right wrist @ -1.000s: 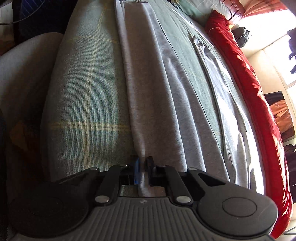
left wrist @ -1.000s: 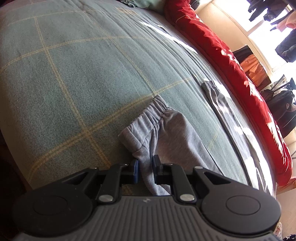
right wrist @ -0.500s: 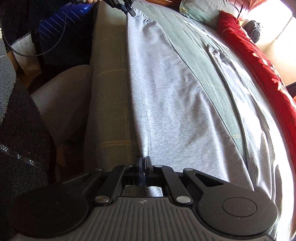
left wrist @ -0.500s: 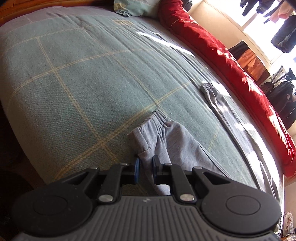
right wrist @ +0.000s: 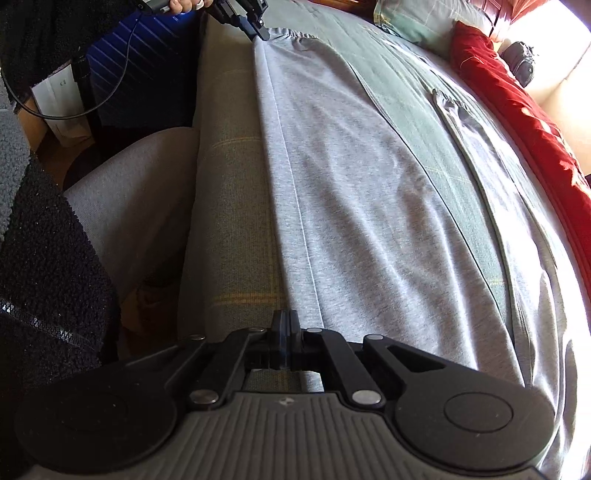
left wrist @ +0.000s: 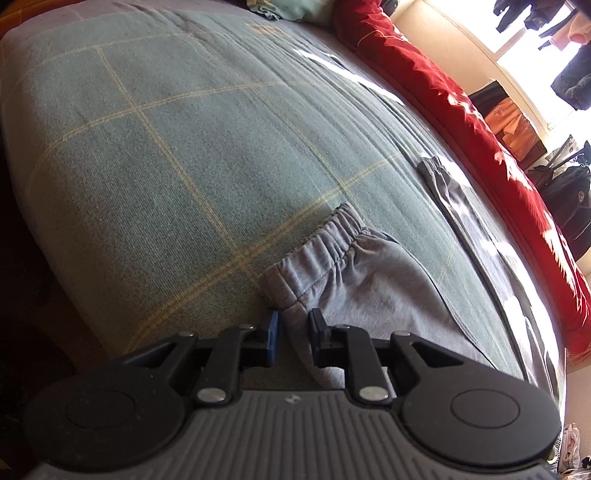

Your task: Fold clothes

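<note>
Grey sweatpants (right wrist: 351, 184) lie stretched lengthwise along the near edge of a green checked bed cover (left wrist: 166, 147). My left gripper (left wrist: 293, 325) has its jaws a little apart around the corner of the near leg's elastic cuff (left wrist: 325, 247); the cloth sits between the pads. My right gripper (right wrist: 285, 325) is shut on the near side edge of the sweatpants close to the waist end. The left gripper also shows far off in the right wrist view (right wrist: 255, 26), at the cuff. The other leg (left wrist: 454, 206) lies flat farther back.
A red quilt (left wrist: 461, 110) runs along the far side of the bed, with a pillow (right wrist: 413, 26) at its head. The bed's near edge (right wrist: 221, 221) drops off to my left, where a grey cushion (right wrist: 129, 206) and a blue case (right wrist: 140, 74) stand.
My right gripper closed fully on the sweatpants' edge and drew back, pulling the leg taut and straight. The left gripper kept its hold at the cuff and backed toward the bed edge.
</note>
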Tool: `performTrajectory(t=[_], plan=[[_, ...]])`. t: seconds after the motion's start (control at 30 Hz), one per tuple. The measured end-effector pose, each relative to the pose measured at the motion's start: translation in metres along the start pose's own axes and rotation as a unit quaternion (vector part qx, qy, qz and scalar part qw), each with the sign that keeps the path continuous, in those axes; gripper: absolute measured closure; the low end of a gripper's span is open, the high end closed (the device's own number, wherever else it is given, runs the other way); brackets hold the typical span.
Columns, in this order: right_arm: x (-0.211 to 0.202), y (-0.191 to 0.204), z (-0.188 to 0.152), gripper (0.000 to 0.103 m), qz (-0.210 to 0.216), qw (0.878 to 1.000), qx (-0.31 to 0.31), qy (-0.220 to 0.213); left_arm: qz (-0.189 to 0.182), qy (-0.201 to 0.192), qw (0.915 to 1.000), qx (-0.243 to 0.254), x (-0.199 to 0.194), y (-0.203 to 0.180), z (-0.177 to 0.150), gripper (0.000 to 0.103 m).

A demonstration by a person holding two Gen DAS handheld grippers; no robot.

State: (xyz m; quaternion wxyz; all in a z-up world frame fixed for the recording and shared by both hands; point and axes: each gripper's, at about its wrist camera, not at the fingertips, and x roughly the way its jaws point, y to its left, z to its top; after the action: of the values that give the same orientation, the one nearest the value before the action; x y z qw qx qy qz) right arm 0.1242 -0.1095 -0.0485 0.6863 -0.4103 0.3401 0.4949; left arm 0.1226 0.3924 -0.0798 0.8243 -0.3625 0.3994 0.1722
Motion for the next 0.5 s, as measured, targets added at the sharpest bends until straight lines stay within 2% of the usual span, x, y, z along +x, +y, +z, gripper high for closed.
performTrajectory(t=[0.07, 0.17, 0.23, 0.3, 0.37, 0.5], plan=[[-0.007, -0.004, 0.0, 0.102, -0.013, 1.0, 0.004, -0.005, 0.009, -0.007, 0.9999, 0.002, -0.005, 0.001, 0.0, 0.075], [-0.023, -0.018, -0.005, 0.101, -0.038, 0.999, 0.026, -0.017, 0.031, -0.028, 0.9991, 0.01, -0.018, 0.001, 0.0, 0.074], [-0.037, -0.029, -0.014, 0.094, -0.06, 0.997, 0.046, -0.023, 0.057, -0.041, 0.9972, 0.027, -0.028, -0.002, 0.001, 0.073], [-0.054, -0.042, -0.028, 0.093, -0.09, 0.992, 0.083, -0.03, 0.075, -0.052, 0.9943, 0.056, -0.037, -0.012, 0.001, 0.07], [-0.07, -0.057, -0.041, 0.092, -0.111, 0.984, 0.132, -0.039, 0.087, -0.062, 0.9904, 0.088, -0.043, -0.026, 0.0, 0.064], [-0.086, -0.086, -0.075, 0.09, -0.138, 0.958, 0.247, -0.054, 0.072, -0.072, 0.977, 0.187, -0.037, -0.084, -0.019, 0.055]])
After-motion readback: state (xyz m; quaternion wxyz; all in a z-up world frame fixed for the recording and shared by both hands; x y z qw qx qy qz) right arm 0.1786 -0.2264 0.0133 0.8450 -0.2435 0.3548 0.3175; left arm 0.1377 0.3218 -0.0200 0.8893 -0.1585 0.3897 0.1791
